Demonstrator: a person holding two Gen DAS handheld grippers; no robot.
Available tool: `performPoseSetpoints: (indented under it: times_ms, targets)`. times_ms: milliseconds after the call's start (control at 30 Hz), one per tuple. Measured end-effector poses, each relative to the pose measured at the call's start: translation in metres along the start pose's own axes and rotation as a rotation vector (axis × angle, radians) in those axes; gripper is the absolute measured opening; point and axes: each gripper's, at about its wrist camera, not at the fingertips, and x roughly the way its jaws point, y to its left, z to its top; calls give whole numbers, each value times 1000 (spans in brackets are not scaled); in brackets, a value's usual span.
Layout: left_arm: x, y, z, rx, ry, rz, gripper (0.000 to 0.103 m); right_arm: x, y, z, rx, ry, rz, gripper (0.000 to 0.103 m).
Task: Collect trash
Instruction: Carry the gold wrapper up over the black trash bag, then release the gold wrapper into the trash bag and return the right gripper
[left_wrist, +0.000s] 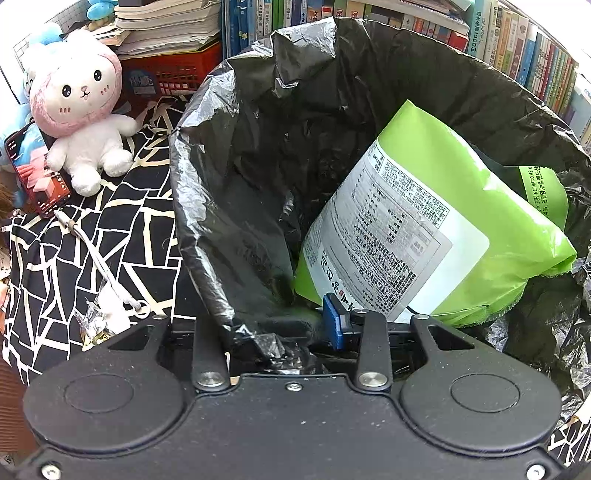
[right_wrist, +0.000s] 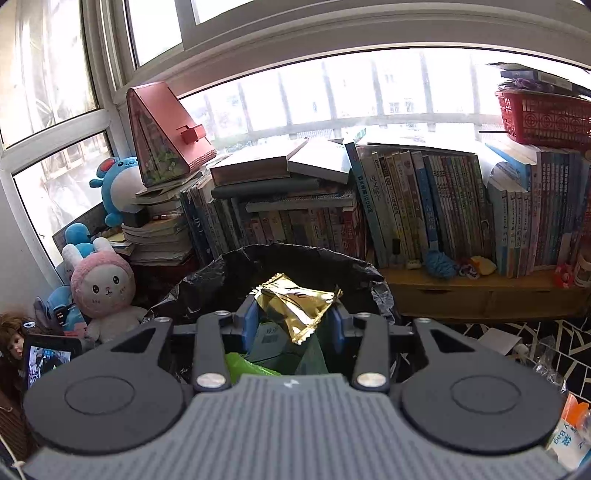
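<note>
Gold foil wrapper (right_wrist: 297, 308) held in right claw (right_wrist: 295, 325) above black bin bag (left_wrist: 236, 155); left claw (left_wrist: 280, 332) pinches bag rim at 6 o'clock; green packet (left_wrist: 424, 229) inside.

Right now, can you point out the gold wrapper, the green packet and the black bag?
Gold wrapper (right_wrist: 295, 306): right wrist view, middle of its crinkled foil face.
Green packet (left_wrist: 509, 206): left wrist view, plain green area right of the label.
Black bag (left_wrist: 229, 192): left wrist view, inner left wall.

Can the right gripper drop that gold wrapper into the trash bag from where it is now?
Probably yes. The right gripper holds the gold wrapper just over the black bag's open mouth, and nothing blocks the way down.
</note>
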Motion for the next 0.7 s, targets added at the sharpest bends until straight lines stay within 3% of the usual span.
performPoseSetpoints:
  times_ms: [300,700]
  targets:
    - [0,0,1,-5,-1,-1,36,0,5,3,-18,3,-2,47]
    - [0,-2,1,-3,-4,0,37,0,3,0,-12,3,5,60]
